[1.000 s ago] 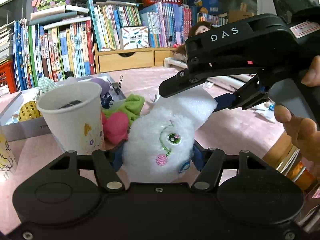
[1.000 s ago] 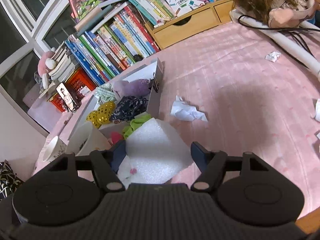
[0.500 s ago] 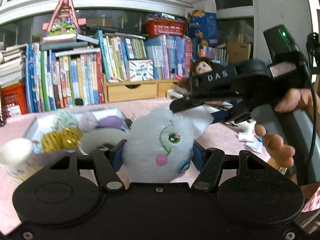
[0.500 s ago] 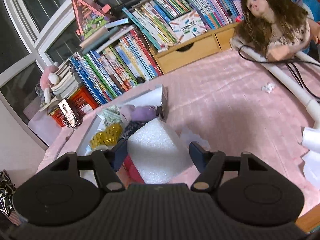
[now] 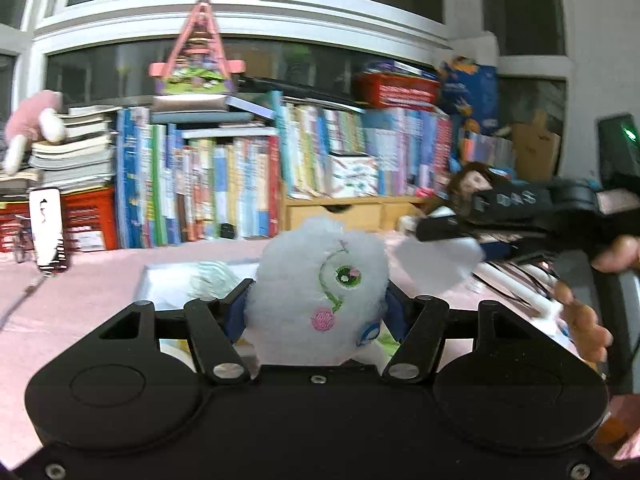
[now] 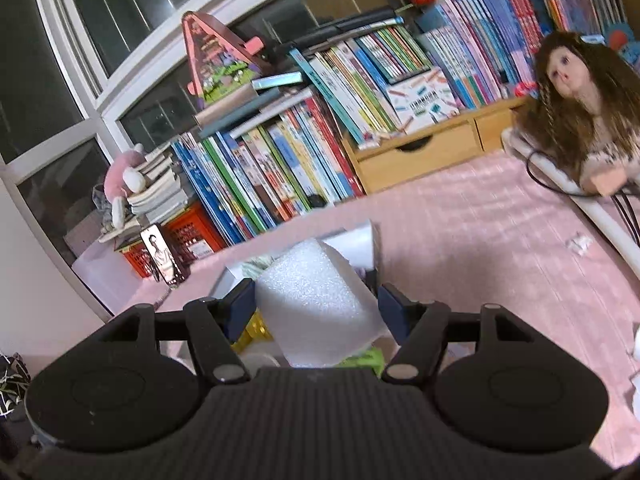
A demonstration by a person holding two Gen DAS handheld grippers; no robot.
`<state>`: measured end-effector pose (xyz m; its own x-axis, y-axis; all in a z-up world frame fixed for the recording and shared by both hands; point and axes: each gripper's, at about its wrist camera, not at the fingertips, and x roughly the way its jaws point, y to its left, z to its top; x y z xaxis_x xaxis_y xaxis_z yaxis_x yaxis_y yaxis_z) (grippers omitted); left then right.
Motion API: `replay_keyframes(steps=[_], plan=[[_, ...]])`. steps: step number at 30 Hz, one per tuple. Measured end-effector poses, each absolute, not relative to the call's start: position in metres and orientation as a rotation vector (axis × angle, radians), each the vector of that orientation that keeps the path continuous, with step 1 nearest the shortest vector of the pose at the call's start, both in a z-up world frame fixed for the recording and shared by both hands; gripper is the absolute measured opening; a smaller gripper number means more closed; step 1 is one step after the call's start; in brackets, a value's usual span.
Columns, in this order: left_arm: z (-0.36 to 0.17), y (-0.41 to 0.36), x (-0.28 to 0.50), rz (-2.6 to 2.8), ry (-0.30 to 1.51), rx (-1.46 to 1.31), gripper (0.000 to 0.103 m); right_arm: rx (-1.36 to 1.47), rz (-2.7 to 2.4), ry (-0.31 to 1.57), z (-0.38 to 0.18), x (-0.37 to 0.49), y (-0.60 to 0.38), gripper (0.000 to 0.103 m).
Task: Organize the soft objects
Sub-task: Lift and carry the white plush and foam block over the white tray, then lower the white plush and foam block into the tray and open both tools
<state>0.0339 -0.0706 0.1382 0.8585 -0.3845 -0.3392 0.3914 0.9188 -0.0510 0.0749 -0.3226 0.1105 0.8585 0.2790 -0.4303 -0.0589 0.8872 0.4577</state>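
Left wrist view: my left gripper (image 5: 316, 308) is clamped on a fluffy white plush toy with an embroidered green eye and a pink cheek (image 5: 320, 288), its blue pads pressing in on both sides. A second ago the toy sat low beside a paper cup on the pink tabletop; now both are raised, and the cup has dropped out of sight. Just behind the toy lies the shallow white cardboard box (image 5: 168, 280), holding pale crumpled fabric. The toy's pile looks thick and springy, bulging above the pads. To the right of the toy, my right hand (image 5: 584, 312) carries the other gripper with a white sheet in it, blurred by motion.

Right wrist view: my right gripper (image 6: 316, 304) is closed around a white, grainy foam sheet curled into a loose roll (image 6: 316, 300). It too has come up from the table over the past second, and the white box (image 6: 360, 240) now sits just beyond the roll, partly hidden by it. I judge both soft things are lifted and ready to be carried to the box. The foam looks light and easily creased.
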Motion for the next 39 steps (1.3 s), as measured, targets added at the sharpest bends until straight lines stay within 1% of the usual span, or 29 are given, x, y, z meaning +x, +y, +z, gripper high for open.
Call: replay_keyframes(steps=[5, 18, 22, 26, 29, 39], plan=[[0.148, -0.048, 0.058, -0.328, 0.353, 0.035, 0.063, 0.438, 0.197, 0.498, 0.119, 0.086, -0.311, 0.069], [0.157, -0.011, 0.150, -0.238, 0.460, 0.000, 0.063, 0.400, 0.197, 0.473, 0.126, 0.132, -0.285, 0.069], [0.155, -0.002, 0.191, -0.236, 0.566, -0.011, 0.063, 0.364, 0.211, 0.496, 0.123, 0.156, -0.278, 0.069], [0.140, 0.010, 0.239, -0.254, 0.733, -0.092, 0.063, 0.330, 0.231, 0.537, 0.117, 0.185, -0.271, 0.069], [0.124, 0.017, 0.267, -0.248, 0.812, -0.135, 0.063, 0.296, 0.222, 0.560, 0.112, 0.204, -0.266, 0.069], [0.088, 0.013, 0.329, -0.186, 0.905, -0.080, 0.063, 0.222, 0.194, 0.611, 0.090, 0.256, -0.254, 0.069]])
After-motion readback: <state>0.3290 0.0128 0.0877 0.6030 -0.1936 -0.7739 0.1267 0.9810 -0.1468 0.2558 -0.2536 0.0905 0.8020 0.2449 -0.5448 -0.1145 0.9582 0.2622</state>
